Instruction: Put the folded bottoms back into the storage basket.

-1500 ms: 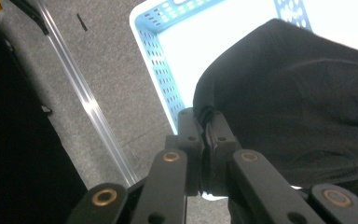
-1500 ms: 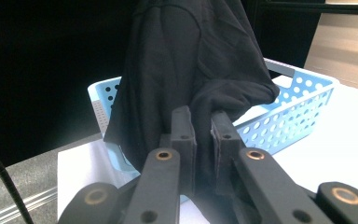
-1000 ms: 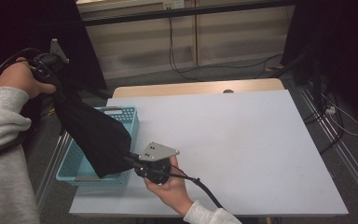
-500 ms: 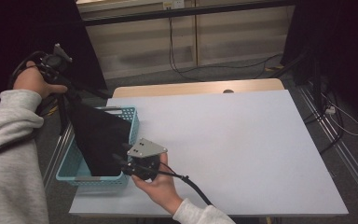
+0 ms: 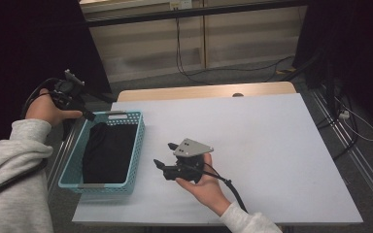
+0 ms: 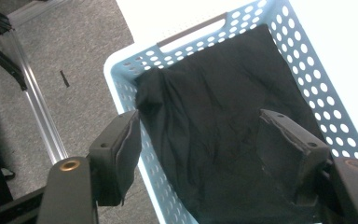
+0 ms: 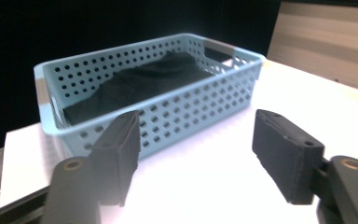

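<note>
A light blue perforated basket (image 5: pixel 136 160) stands at the table's left edge with a black cloth (image 5: pixel 108 150) lying loose inside it. My left gripper (image 5: pixel 85 114) hovers at the basket's far left corner. In the left gripper view it (image 6: pixel 200 116) looks down on the cloth (image 6: pixel 223 93) in the basket (image 6: pixel 121 60); its jaws have just been opening and hold nothing. My right gripper (image 5: pixel 165 155) is over the table just right of the basket, pointing at it. Its jaws (image 7: pixel 196 116) have also just been opening, with nothing between them, and face the basket wall (image 7: pixel 191 107).
The white table (image 5: pixel 272 145) stretches to the right of the basket. A wooden strip (image 5: pixel 199 91) runs along its far edge. Metal rails (image 5: pixel 65 145) and grey floor lie left of the table, cables (image 5: pixel 194 73) trail on the floor behind, and dark curtains hang at both sides.
The black cloth hung between both grippers; both have let go and it now lies in the basket. The left hand has come down, and the right has drawn away to the right.
</note>
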